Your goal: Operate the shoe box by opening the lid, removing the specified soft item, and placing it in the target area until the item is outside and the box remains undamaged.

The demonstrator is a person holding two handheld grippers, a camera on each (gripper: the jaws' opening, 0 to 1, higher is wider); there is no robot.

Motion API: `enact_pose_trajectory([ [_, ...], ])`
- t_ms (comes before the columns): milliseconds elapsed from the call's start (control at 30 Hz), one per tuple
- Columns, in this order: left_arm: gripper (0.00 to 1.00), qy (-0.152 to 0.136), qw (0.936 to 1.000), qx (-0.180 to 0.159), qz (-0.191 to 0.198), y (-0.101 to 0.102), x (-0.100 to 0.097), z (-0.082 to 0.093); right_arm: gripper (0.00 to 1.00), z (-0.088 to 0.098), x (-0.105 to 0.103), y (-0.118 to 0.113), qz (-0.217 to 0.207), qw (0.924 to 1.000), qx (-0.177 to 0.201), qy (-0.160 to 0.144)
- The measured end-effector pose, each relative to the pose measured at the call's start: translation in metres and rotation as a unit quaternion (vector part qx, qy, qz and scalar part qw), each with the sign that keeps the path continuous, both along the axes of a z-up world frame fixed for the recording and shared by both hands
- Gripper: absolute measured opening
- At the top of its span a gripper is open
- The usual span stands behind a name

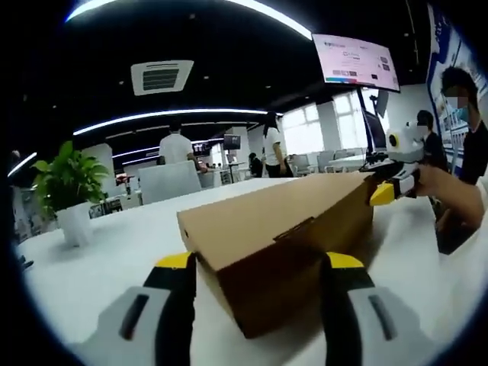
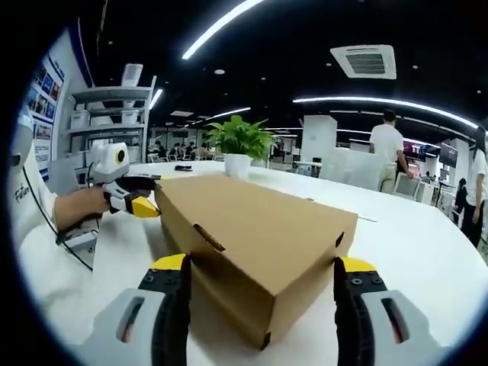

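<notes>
A closed brown cardboard shoe box [image 2: 255,248] lies on a white table [image 2: 427,244], its near end between the spread yellow-tipped jaws of the right gripper [image 2: 263,271]. The left gripper [image 2: 137,200], held by a hand [image 2: 80,207], touches the box's far corner. A green potted plant [image 2: 239,143] stands behind.

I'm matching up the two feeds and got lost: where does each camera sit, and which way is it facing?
Left gripper view: rides the left gripper, facing one end of the closed cardboard shoe box between its open jaws; the right gripper and a hand show at the far end.
Right gripper view: rides the right gripper, facing the opposite end, jaws open beside the box; the left gripper and a forearm show beyond.
Shared: box, white table, potted plant.
</notes>
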State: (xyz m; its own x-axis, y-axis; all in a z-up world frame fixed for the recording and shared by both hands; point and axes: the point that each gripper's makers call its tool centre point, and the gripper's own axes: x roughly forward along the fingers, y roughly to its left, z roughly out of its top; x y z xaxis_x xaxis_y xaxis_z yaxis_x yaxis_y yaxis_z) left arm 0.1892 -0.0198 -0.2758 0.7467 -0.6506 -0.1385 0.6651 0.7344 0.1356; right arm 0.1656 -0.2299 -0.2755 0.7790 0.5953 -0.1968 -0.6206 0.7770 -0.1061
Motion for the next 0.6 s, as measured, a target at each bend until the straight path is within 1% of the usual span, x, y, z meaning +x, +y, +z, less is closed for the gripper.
enact_pose_trajectory([
  [67,0.64,0.006,0.9999,0.004,-0.007,0.004,-0.001,0.0,0.79,0.0,0.0,-0.001,0.0,1.0,0.002,-0.002],
  [133,0.61,0.003,1.0,0.002,-0.004,0.01,-0.004,0.004,0.75,-0.002,-0.002,-0.004,0.001,0.9999,0.005,0.009],
  [167,0.6,-0.004,1.0,0.003,-0.001,0.015,-0.005,0.008,0.73,0.0,-0.005,-0.008,0.003,0.9998,0.015,0.016],
  [200,0.62,-0.006,0.9999,0.009,-0.001,0.021,-0.007,0.011,0.71,0.004,-0.007,-0.01,0.003,0.9996,0.025,0.014],
  [233,0.64,-0.005,0.9999,0.01,-0.001,0.024,-0.007,0.014,0.71,0.011,-0.01,-0.012,0.009,0.9992,0.039,0.005],
  [267,0.63,0.002,0.9998,0.015,-0.01,0.028,-0.011,0.016,0.71,0.014,-0.013,-0.013,0.014,0.9989,0.044,0.005],
  [300,0.59,0.003,0.9996,0.018,-0.022,0.028,-0.016,0.017,0.71,0.016,-0.017,-0.013,0.019,0.999,0.041,0.006],
  [333,0.57,-0.001,0.9995,0.02,-0.022,0.03,-0.017,0.02,0.7,0.02,-0.022,-0.013,0.025,0.9992,0.03,0.0],
  [367,0.56,-0.014,0.9985,0.035,-0.039,0.029,-0.021,0.023,0.7,0.03,-0.026,-0.01,0.037,0.9984,0.013,-0.04],
  [400,0.53,-0.045,0.9952,0.064,-0.059,0.029,-0.025,0.026,0.69,0.036,-0.03,-0.008,0.044,0.9972,0.006,-0.061],
  [433,0.52,-0.073,0.9915,0.088,-0.061,0.03,-0.027,0.029,0.68,0.042,-0.035,-0.008,0.047,0.9961,-0.002,-0.075],
  [467,0.51,-0.111,0.9855,0.113,-0.061,0.032,-0.027,0.034,0.65,0.057,-0.041,-0.008,0.048,0.9905,-0.011,-0.128],
  [500,0.51,-0.123,0.982,0.125,-0.07,0.031,-0.032,0.034,0.61,0.068,-0.046,-0.006,0.057,0.9842,-0.016,-0.167],
  [533,0.51,-0.119,0.9822,0.128,-0.069,0.032,-0.034,0.034,0.59,0.078,-0.054,-0.004,0.067,0.9791,-0.018,-0.191],
  [567,0.51,-0.118,0.9842,0.117,-0.06,0.034,-0.034,0.038,0.58,0.082,-0.058,-0.004,0.068,0.9796,-0.013,-0.188],
  [600,0.51,-0.122,0.9838,0.115,-0.061,0.035,-0.034,0.041,0.59,0.085,-0.061,-0.004,0.073,0.9807,-0.009,-0.181],
])
